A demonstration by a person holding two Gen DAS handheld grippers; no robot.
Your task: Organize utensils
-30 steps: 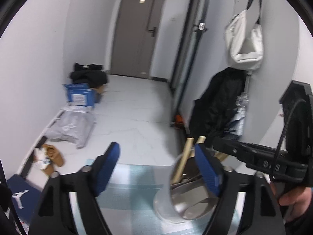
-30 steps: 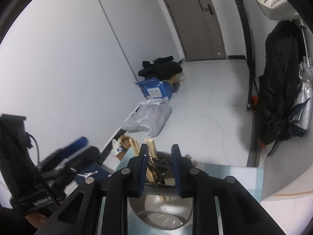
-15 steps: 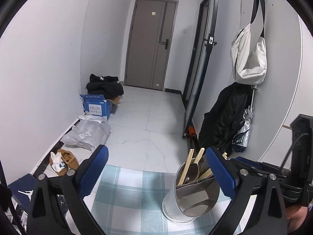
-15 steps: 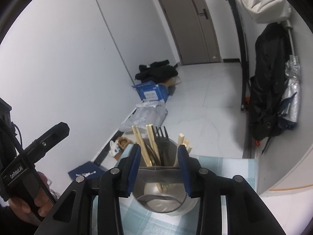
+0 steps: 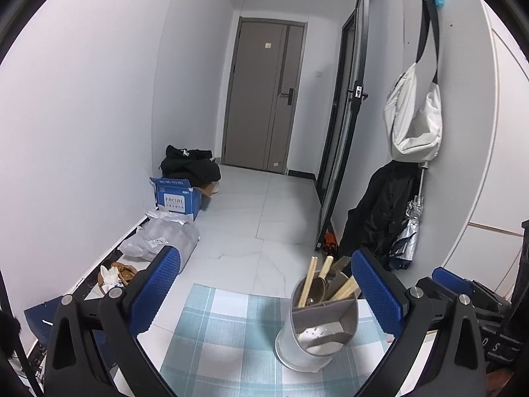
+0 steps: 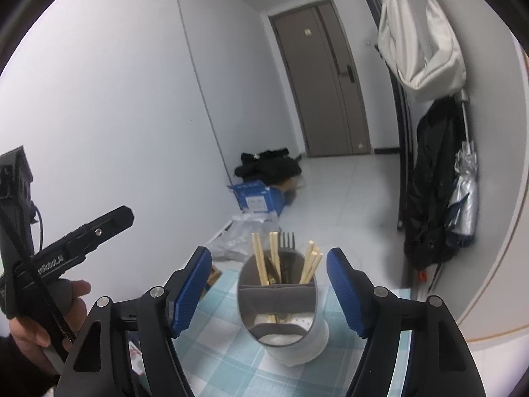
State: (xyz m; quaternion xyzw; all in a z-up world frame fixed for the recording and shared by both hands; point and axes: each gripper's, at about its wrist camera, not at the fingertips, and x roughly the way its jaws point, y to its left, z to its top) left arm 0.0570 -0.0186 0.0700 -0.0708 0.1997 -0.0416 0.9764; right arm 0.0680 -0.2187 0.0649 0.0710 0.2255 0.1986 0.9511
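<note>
1. Our left claw (image 5: 264, 284) gapes wide, holding nothing.
2. Our right claw (image 6: 269, 292) is opening around the utensil holder (image 6: 281, 311), pads clear of it.
3. The holder stands upright on the checked table (image 5: 231, 340), chopsticks (image 6: 261, 261) inside.

The left gripper (image 5: 264, 284) is wide open and holds nothing. The right gripper (image 6: 269, 286) is opening, its blue pads (image 6: 191, 291) touching nothing.

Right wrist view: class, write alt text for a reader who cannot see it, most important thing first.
A grey utensil holder with wooden chopsticks and a black fork stands on a checked cloth between the right gripper's opening blue pads, untouched. At left, a hand holds the left gripper; behind is a hallway with a door.
</note>
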